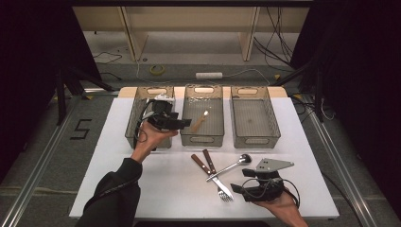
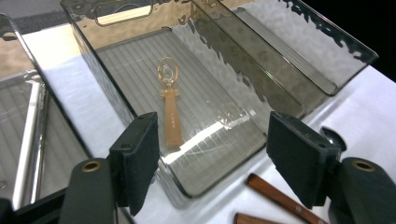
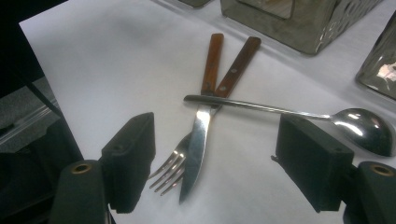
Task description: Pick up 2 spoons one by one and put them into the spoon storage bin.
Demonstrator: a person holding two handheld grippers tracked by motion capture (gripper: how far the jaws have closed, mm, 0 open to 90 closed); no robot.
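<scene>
A small tan spoon [image 2: 170, 109] lies on the floor of the middle clear bin [image 1: 203, 140]. My left gripper [image 2: 212, 154] hovers open above that bin's near end, with nothing between its pads. In the high view the left gripper [image 1: 185, 123] sits between the left and middle bins. On the white table a wood-handled knife [image 3: 198, 135] and fork [image 3: 170, 170] lie crossed, and a metal spoon [image 3: 364, 128] rests its handle across them. My right gripper [image 3: 217, 163] stands open just short of the fork tines, holding nothing. The right gripper [image 1: 239, 183] is near the table's front edge.
Three clear bins stand in a row at the back: the left bin [image 1: 135, 130] holds a metal utensil [image 2: 25, 140], and the right bin [image 1: 255, 139] looks bare. The white table [image 1: 118, 179] ends close behind my right hand. Cables and a shelf frame lie on the floor beyond.
</scene>
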